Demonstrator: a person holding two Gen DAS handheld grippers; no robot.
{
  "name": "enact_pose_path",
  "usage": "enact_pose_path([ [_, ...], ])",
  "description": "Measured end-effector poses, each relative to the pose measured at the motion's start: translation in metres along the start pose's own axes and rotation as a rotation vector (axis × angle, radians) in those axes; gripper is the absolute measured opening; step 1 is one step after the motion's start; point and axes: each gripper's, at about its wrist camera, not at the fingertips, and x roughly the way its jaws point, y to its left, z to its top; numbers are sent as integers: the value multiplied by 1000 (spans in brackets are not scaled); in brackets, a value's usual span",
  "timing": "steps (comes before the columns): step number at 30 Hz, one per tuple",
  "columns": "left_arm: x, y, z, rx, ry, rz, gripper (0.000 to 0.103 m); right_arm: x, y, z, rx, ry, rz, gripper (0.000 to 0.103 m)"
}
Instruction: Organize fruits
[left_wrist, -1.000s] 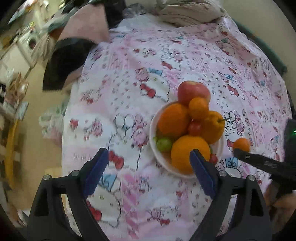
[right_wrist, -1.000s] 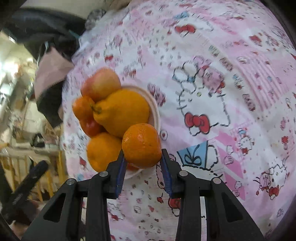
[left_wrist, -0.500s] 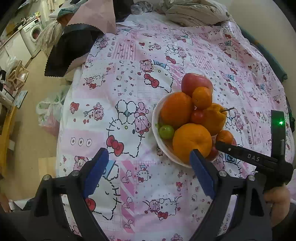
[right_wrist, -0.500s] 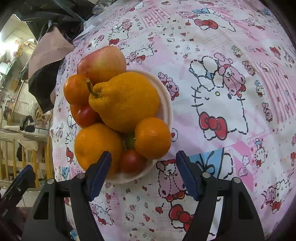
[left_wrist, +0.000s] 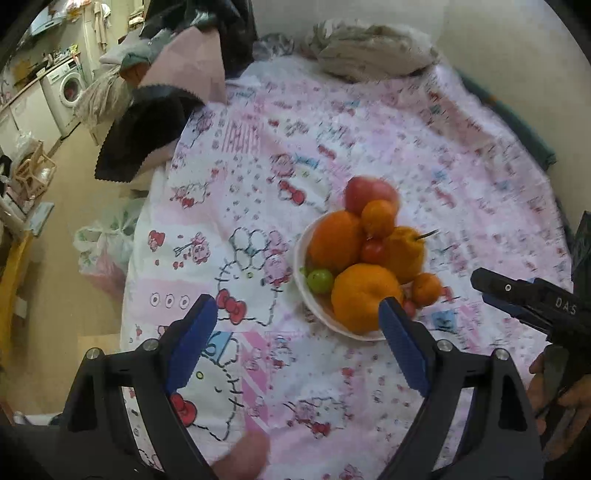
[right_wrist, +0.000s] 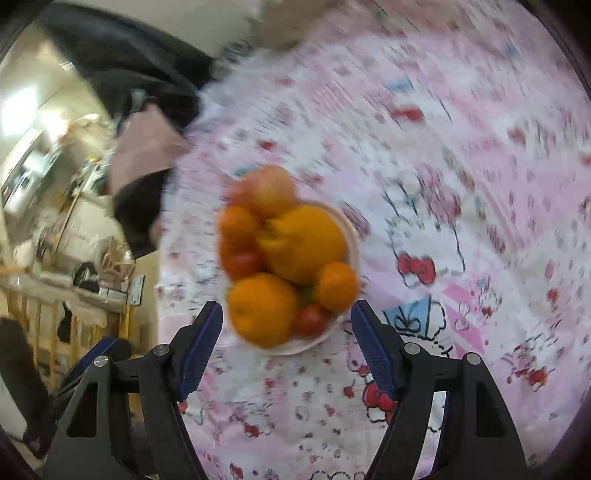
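Observation:
A white bowl (left_wrist: 301, 273) piled with fruit stands on the pink cartoon-print cloth (left_wrist: 332, 129). It holds a red apple (left_wrist: 369, 190), several oranges, a small mandarin (left_wrist: 426, 290) at its right rim, small tomatoes and a green grape (left_wrist: 320, 280). My left gripper (left_wrist: 295, 336) is open and empty, just short of the bowl. My right gripper (right_wrist: 286, 339) is open and empty, drawn back in front of the bowl (right_wrist: 352, 236), with the mandarin (right_wrist: 336, 282) lying in it. The right gripper also shows in the left wrist view (left_wrist: 524, 299).
Dark and pink cloths (left_wrist: 162, 92) hang over the far left edge of the cloth. A crumpled grey cloth (left_wrist: 369, 48) lies at the far edge. Plastic bags (left_wrist: 107, 247) sit on the floor to the left, with a washing machine (left_wrist: 68, 88) beyond.
My right gripper opened, left the small mandarin in the bowl at its rim, and pulled back. My left gripper stayed open and drew back a little.

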Motion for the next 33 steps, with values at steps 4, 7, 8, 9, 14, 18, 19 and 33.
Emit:
enact_pose_path([
  [4, -23, 2, -8, 9, -61, 3, 87, -37, 27, -13, -99, -79, -31, 89],
  [7, -37, 1, -14, 27, -89, -6, 87, -54, 40, -26, -145, -95, -39, 91],
  [8, -43, 0, -17, 43, -104, 0, 87, -57, 42, -31, -155, -90, -44, 91],
  [9, -47, -1, -19, 51, -116, 5, 87, -60, 45, -36, -162, -90, -51, 91],
  [14, -64, -2, -36, 63, -157, 1, 96, -70, 54, -62, -234, -156, -122, 96],
  [18, -68, -2, -51, 68, -170, 2, 103, -66, 55, -77, -264, -208, -175, 99],
  [19, -68, -2, -53, 73, -177, 9, 103, -65, 54, -80, -265, -219, -181, 99],
  [33, -52, -9, -54, 83, -212, 34, 103, -57, 54, -84, -293, -270, -254, 103],
])
